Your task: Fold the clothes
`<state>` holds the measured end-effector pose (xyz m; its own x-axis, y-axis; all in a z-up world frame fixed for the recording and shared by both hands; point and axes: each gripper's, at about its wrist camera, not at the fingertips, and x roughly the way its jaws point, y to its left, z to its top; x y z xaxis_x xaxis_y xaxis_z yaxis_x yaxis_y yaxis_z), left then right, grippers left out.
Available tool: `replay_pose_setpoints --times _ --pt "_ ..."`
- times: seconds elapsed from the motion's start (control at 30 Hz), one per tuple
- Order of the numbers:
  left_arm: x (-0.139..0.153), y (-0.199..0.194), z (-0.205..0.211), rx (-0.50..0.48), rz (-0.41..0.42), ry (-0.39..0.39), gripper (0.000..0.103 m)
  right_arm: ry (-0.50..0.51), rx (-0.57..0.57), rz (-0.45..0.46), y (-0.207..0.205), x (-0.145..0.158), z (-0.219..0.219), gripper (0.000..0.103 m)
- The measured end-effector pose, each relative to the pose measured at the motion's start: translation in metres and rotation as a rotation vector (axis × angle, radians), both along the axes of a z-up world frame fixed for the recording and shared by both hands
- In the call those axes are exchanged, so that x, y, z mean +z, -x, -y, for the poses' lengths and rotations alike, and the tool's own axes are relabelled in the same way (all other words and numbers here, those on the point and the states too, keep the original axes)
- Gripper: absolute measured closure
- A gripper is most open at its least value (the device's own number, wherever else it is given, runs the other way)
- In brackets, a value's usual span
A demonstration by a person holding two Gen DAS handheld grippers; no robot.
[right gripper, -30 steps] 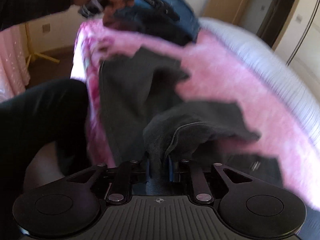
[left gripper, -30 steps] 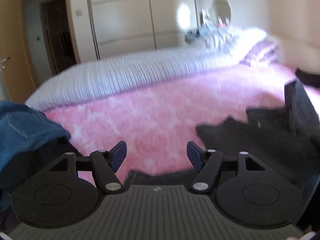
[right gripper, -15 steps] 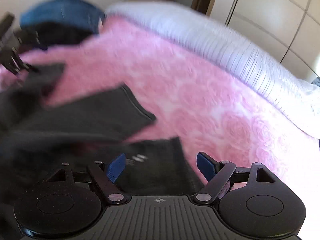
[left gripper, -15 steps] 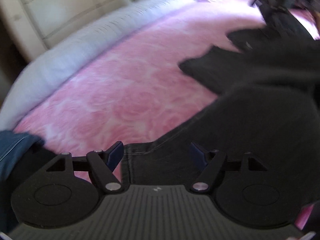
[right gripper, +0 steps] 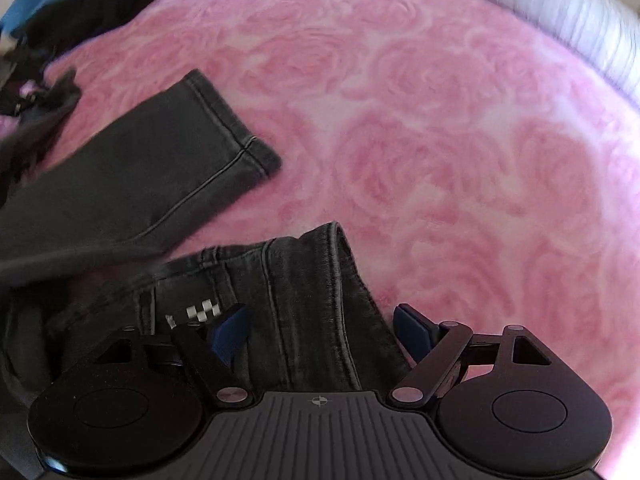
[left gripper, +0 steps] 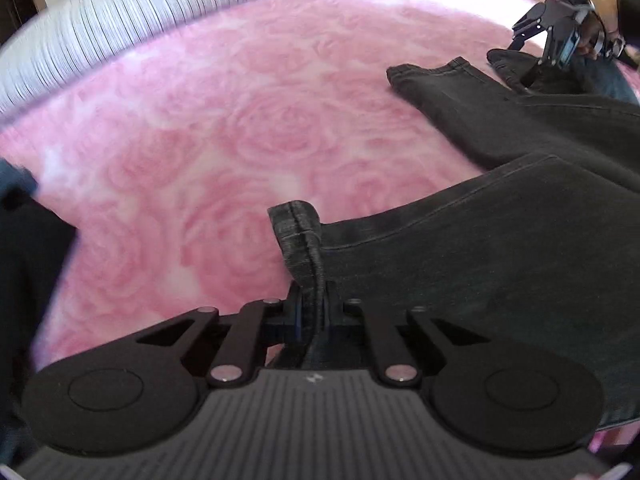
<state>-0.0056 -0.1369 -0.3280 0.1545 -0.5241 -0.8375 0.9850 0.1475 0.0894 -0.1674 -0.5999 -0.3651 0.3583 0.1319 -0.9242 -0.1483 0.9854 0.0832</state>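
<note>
A pink rose pattern is shown on the blanket (left gripper: 248, 120). The jeans (left gripper: 500, 248) are dark grey, with a black-and-white checkered label (right gripper: 204, 309). Blue pads (right gripper: 230, 332) are fitted.

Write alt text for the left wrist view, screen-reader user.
The left gripper is shut on a hem corner of dark grey jeans spread over a pink rose-patterned blanket. The right gripper hovers over the jeans' far end, top right.

L gripper (left gripper: 311, 314), open before, now pinches the jeans (left gripper: 500, 248) hem; R gripper (right gripper: 320, 330) let go its bunch & its jaws, closing a bit, sit over the waistband.
</note>
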Motion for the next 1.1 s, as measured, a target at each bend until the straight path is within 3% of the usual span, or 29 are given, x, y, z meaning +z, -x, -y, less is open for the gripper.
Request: replay_pose_setpoints --times 0.07,0.1,0.13,0.33,0.47,0.63,0.73,0.8,0.87,0.93,1.0,1.07,1.1 --pt "0.013 0.003 -0.009 0.023 0.036 0.042 0.097 -0.011 -0.023 0.018 0.006 0.004 0.002 0.053" --pt "0.023 0.000 -0.016 0.053 0.058 0.072 0.097 -0.020 -0.033 0.039 0.013 0.010 0.002 0.056" --pt "0.035 -0.004 -0.024 0.090 0.083 0.103 0.097 -0.019 -0.038 0.068 0.021 0.018 0.000 0.085" --pt "0.105 -0.043 -0.065 0.295 0.234 0.219 0.097 0.063 -0.116 0.244 0.053 0.069 0.011 0.085" --pt "0.131 -0.068 -0.074 0.406 0.289 0.252 0.097 0.132 -0.333 0.418 0.065 0.108 0.050 0.086" --pt "0.117 -0.093 -0.067 0.521 0.326 0.184 0.095 0.199 -0.600 0.539 0.064 0.121 0.099 0.084" --pt "0.093 -0.101 -0.062 0.562 0.346 0.088 0.089 0.271 -0.642 0.506 0.053 0.097 0.101 0.082" --pt "0.079 -0.096 -0.058 0.546 0.370 0.036 0.084 0.314 -0.640 0.515 0.053 0.091 0.091 0.078" --pt "0.076 -0.086 -0.058 0.528 0.381 0.036 0.077 0.408 -0.612 0.515 0.053 0.094 0.070 0.064" --pt "0.080 -0.073 -0.059 0.506 0.402 0.054 0.064 0.464 -0.552 0.547 0.061 0.104 0.048 0.062" --pt "0.084 -0.058 -0.056 0.473 0.446 0.069 0.061 0.430 -0.471 0.602 0.072 0.118 0.023 0.056" --pt "0.088 -0.044 -0.053 0.441 0.461 0.089 0.052 0.323 -0.388 0.654 0.083 0.128 -0.008 0.035" --pt "0.090 -0.038 -0.051 0.427 0.454 0.104 0.050 0.220 -0.332 0.657 0.083 0.128 -0.024 0.029"
